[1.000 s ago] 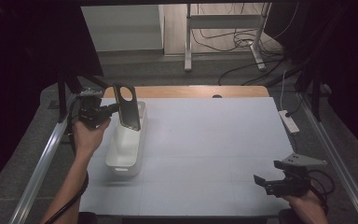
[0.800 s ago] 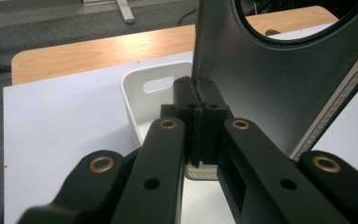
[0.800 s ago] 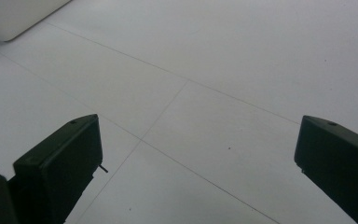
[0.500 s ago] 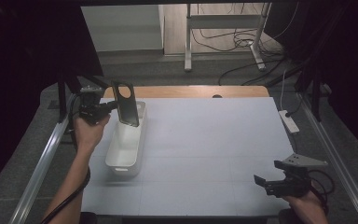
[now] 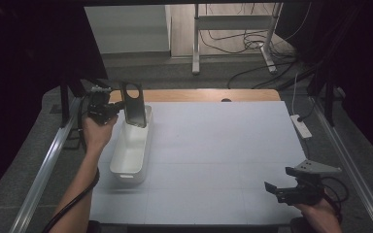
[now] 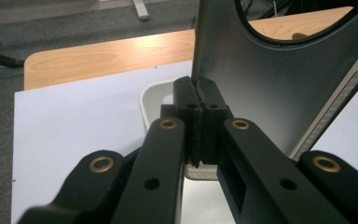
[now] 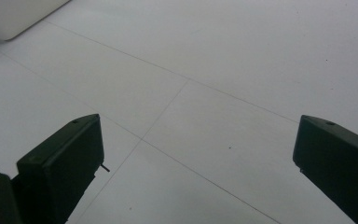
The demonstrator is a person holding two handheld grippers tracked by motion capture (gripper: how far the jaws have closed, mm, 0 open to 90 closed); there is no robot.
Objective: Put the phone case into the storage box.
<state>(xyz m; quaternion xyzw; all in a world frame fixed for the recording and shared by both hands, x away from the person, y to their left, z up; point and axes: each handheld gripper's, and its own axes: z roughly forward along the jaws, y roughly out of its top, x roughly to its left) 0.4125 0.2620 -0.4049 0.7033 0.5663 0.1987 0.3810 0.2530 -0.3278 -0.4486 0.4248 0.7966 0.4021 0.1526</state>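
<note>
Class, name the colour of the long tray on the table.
White; the tray shows best in the high view.

In my left gripper view, the dark flat plastic case with a round cut-out (image 6: pixel 270 79) runs off the top and right edges, so I cannot tell its full outline, and only the lower arc of the hole shows. My own closed jaws cover the near rim of the long white plastic tray (image 6: pixel 156 100) beneath it. From the high view, the case (image 5: pixel 133 110) hides the far end of the tray (image 5: pixel 128 155). In my right gripper view, the tray's corner (image 7: pixel 14 16) is cut off at the top left. My right hand (image 5: pixel 320 213) is cropped by the bottom edge of the high view.
</note>
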